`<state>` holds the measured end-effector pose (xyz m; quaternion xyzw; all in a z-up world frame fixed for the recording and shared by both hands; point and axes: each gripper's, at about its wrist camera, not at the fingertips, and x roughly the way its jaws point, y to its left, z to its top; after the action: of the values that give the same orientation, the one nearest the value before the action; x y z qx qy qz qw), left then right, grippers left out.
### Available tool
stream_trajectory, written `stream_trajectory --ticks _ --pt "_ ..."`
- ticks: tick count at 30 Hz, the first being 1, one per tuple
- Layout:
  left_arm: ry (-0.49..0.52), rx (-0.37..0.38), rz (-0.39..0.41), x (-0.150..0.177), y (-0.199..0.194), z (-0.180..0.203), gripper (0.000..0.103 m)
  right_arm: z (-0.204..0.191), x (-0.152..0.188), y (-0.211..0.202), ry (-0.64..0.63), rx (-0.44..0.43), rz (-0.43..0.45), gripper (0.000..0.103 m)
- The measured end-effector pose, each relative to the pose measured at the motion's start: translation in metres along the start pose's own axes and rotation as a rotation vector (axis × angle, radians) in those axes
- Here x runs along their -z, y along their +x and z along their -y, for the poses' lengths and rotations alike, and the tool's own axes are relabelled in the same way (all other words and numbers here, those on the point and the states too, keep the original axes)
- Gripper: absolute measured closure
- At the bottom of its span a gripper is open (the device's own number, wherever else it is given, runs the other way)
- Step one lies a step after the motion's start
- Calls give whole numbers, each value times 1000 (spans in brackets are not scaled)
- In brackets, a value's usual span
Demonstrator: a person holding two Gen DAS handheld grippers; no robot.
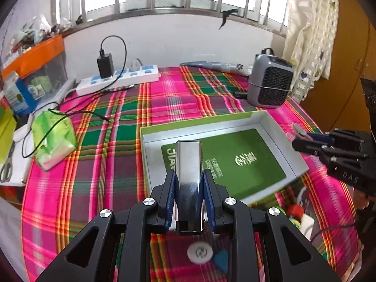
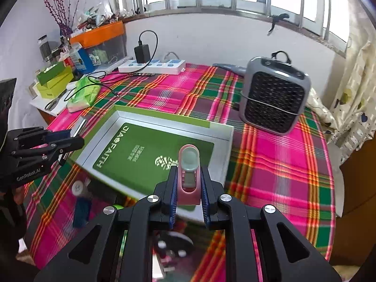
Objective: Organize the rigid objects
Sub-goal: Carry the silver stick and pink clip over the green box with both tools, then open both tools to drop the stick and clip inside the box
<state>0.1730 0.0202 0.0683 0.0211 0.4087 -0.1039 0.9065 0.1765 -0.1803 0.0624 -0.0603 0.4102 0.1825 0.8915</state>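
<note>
A shiny silver metal case (image 1: pixel 189 164) stands between the blue pads of my left gripper (image 1: pixel 189 176), which is shut on it above the near edge of an open box (image 1: pixel 277 127). The box has a green rim, white walls and a green card lying flat inside (image 1: pixel 249 159). My right gripper (image 2: pixel 188 176) is shut on a small pink device with a round pale head (image 2: pixel 189 166), held over the box's near right part (image 2: pixel 223 127). Each gripper shows in the other's view: the right gripper (image 1: pixel 303 138) beside the box, the left gripper (image 2: pixel 70 136) at its left edge.
A plaid cloth (image 1: pixel 105 164) covers the table. A grey heater (image 2: pixel 275 98) stands at the back right, a white power strip with a black charger (image 1: pixel 117 80) at the back, a green wrapped pack (image 1: pixel 54 138) at the left. Small items (image 1: pixel 199 252) lie below the grippers. Boxes crowd the left shelf.
</note>
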Motion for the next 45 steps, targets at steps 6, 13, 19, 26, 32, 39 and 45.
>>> stream_trajectory --ticks 6,13,19,26,32,39,45 --pt "-12 1 -27 -13 25 -1 81 1 -15 27 6 -2 -39 84" --pt "-5 -2 -78 -17 57 0 81 6 -23 57 23 6 -89 84" --pt "-9 -11 -110 -18 75 0 81 8 -25 73 22 13 -115 84" --pt "-6 -15 -122 -20 83 1 81 7 -27 84 15 18 -127 84" --pt "-9 -16 -125 -20 85 1 81 9 -27 90 27 15 -137 84" --pt "-13 -17 -130 -20 87 -2 81 10 -25 94 23 18 -138 84" --pt "-11 -18 -130 -20 87 -2 81 10 -25 95 28 20 -135 84"
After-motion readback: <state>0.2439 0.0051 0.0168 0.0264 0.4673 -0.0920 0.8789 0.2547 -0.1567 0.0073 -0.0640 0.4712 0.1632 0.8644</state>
